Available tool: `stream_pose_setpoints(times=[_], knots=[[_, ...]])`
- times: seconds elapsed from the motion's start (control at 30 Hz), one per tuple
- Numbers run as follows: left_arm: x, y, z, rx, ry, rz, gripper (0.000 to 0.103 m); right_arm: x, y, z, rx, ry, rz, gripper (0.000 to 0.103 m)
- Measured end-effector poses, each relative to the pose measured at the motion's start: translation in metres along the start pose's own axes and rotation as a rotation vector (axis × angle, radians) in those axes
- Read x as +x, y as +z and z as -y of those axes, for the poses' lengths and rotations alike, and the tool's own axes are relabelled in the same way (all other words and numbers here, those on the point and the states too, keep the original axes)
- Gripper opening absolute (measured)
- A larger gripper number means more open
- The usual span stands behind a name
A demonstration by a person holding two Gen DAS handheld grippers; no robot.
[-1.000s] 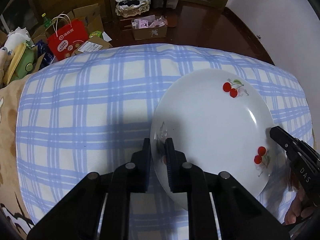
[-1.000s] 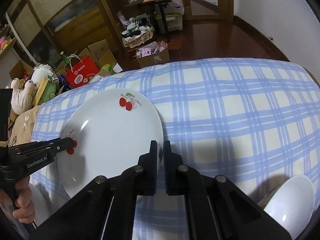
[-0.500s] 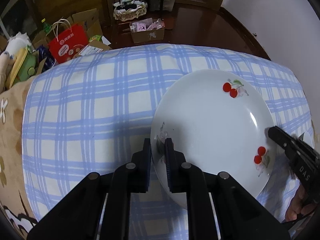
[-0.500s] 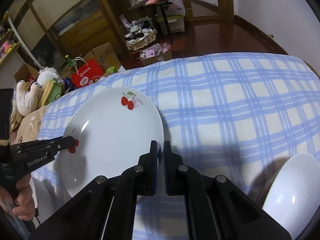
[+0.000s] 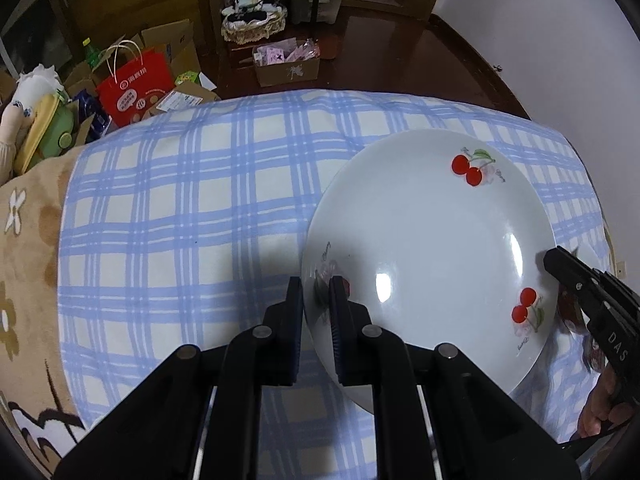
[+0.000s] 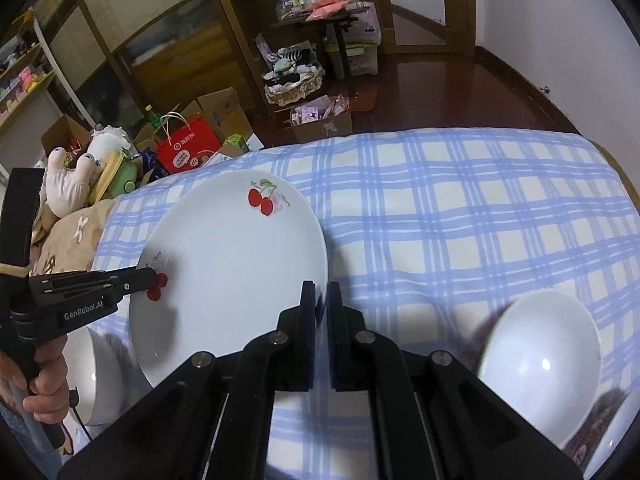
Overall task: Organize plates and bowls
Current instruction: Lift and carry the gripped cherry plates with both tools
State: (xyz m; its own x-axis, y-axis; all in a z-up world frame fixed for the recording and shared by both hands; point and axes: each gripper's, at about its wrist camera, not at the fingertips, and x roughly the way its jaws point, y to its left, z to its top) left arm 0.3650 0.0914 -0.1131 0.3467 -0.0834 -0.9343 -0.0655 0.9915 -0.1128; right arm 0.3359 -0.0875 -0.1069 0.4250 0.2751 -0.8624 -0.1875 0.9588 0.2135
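Both tongs grip the cherry plate (image 5: 424,248) at opposite rims, left tongs (image 5: 316,300) and right tongs (image 6: 320,300); this way it stays level. It hangs above the checked cloth (image 6: 460,208); a white bowl (image 6: 540,356) waits nearby.

The plate (image 5: 432,248) rim is hidden inside both grips. A bowl (image 6: 102,376) at lower left sits half behind the plate. Another white dish (image 6: 612,436) is cut off at the bottom right corner. The writing by the cherries is too tiny to read.
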Motion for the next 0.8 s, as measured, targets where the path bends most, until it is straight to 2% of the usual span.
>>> stream_pose_setpoints(times=[0.37,0.47,0.67,0.7,0.73,0.77,0.8], knots=[[-0.061,-0.028,0.016,0.057,-0.013,0.06,0.012,-0.062,-0.012,-0.002,0.03,0.021,0.045,0.005],[-0.077,-0.039,0.025,0.081,-0.002,0.078,0.012,-0.078,-0.019,0.0,0.052,0.018,0.058,0.005],[-0.103,-0.064,0.036,0.088,-0.032,0.091,0.012,-0.105,-0.04,0.008,0.097,0.031,0.062,0.005],[-0.109,-0.069,0.038,0.097,-0.032,0.103,0.005,-0.108,-0.043,0.009,0.107,0.039,0.061,0.004],[-0.117,-0.074,0.042,0.111,-0.097,0.123,0.001,-0.113,-0.048,0.011,0.127,0.077,0.06,0.005],[-0.126,-0.079,0.047,0.122,-0.177,0.135,0.001,-0.117,-0.052,0.01,0.151,0.149,0.052,0.006],[-0.139,-0.084,0.056,0.149,-0.217,0.162,0.002,-0.119,-0.056,0.006,0.164,0.206,0.036,0.007]])
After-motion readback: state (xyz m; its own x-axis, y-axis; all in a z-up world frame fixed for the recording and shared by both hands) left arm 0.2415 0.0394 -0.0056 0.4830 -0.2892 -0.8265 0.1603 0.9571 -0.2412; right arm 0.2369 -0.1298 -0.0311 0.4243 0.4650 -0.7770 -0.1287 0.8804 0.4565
